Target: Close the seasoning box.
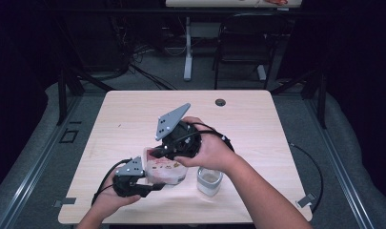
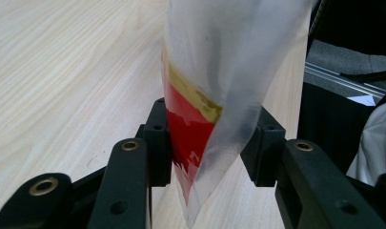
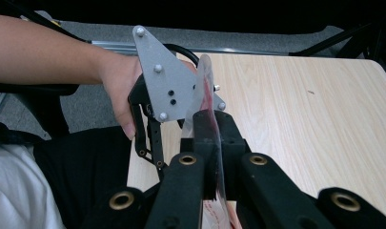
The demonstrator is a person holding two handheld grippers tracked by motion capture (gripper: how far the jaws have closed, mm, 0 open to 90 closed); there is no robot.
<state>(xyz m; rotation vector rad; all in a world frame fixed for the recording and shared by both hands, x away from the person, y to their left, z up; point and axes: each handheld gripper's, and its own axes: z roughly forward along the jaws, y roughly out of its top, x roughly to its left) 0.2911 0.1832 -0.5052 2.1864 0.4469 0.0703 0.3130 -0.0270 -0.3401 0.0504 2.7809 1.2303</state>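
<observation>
A clear plastic bag with red and yellow print hangs above the near part of the wooden table. My right gripper comes at it from above and is shut on the bag's upper edge, which stands up thin between its jaws. My left gripper sits low at the bag's near left side. In the left gripper view the bag's tapered lower corner hangs between the jaws, which stand apart on either side without squeezing it. The left gripper's grey plate shows behind the bag in the right gripper view.
A small clear jar with pale contents stands on the table just right of the bag, under the right forearm. A dark grommet sits near the far edge. A chair and a table leg stand beyond the table.
</observation>
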